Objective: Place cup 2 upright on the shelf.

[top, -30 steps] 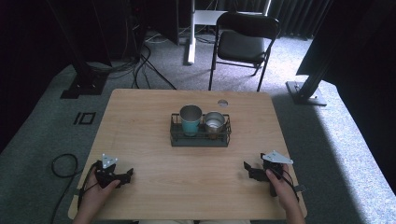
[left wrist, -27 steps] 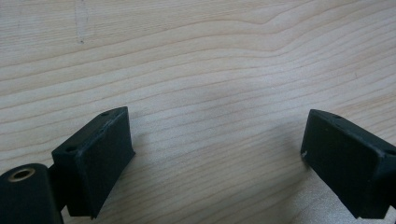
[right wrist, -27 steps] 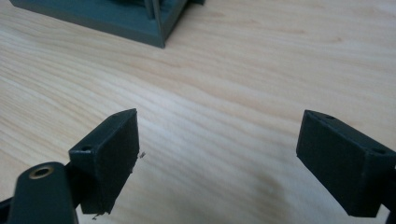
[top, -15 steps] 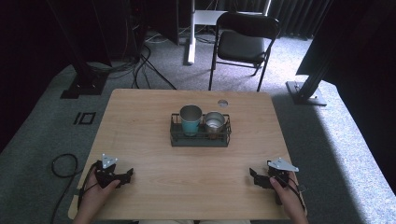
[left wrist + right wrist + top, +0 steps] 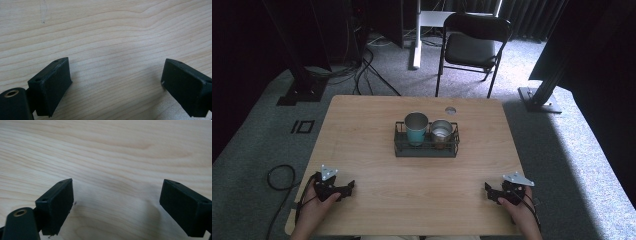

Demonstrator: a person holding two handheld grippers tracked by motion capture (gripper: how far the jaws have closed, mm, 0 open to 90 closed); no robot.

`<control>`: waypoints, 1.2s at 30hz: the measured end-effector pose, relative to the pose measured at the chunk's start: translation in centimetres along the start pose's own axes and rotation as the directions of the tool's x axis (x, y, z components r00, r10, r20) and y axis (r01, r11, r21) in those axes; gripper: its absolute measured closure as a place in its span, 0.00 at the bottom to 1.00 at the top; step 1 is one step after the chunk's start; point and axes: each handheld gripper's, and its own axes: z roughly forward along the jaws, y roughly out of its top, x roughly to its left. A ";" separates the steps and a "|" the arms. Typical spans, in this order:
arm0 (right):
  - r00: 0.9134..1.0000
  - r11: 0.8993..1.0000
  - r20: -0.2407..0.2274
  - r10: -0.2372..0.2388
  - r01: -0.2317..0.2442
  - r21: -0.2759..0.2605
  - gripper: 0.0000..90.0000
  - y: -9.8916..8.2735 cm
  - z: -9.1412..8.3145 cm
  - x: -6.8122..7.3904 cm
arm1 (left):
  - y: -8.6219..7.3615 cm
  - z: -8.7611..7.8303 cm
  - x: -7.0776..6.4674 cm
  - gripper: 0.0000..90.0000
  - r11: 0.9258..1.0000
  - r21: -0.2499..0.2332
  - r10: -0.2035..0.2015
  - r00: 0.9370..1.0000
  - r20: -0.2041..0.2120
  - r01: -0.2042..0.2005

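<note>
The left gripper and right gripper are rested on the counter, jaws spread and empty. The 2 cups are kept upright by the rack, well apart from both.

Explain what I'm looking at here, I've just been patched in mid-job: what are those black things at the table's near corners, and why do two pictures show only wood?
A person sits at a wooden table, holding a hand-held claw in each hand: the left claw and the right claw. No robot arm is involved. The high view looks down from above the person's side. The other two pictures come from cameras riding on each claw, so they show its black jaws close above the bare wood. Both stand wide open and hold nothing. In the middle of the table sits a dark wire rack holding a teal cup and a shorter metal cup.
</note>
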 end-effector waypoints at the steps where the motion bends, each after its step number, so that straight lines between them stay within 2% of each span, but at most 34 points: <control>1: 1.000 1.000 0.012 0.006 -0.006 0.012 0.13 0.0 0.0 -0.1 | 0.0 0.0 0.0 0.11 1.000 0.000 0.000 1.000 0.000 0.000; 8: 0.999 0.998 0.025 0.046 -0.047 0.049 0.13 -0.2 0.1 -0.2 | 0.0 0.0 0.0 0.11 1.000 0.000 0.000 1.000 0.000 0.000; 36: 0.999 0.998 0.035 0.037 -0.039 0.054 0.13 -0.2 0.1 -0.1 | 0.0 0.0 0.0 0.11 1.000 0.000 0.000 1.000 0.000 0.000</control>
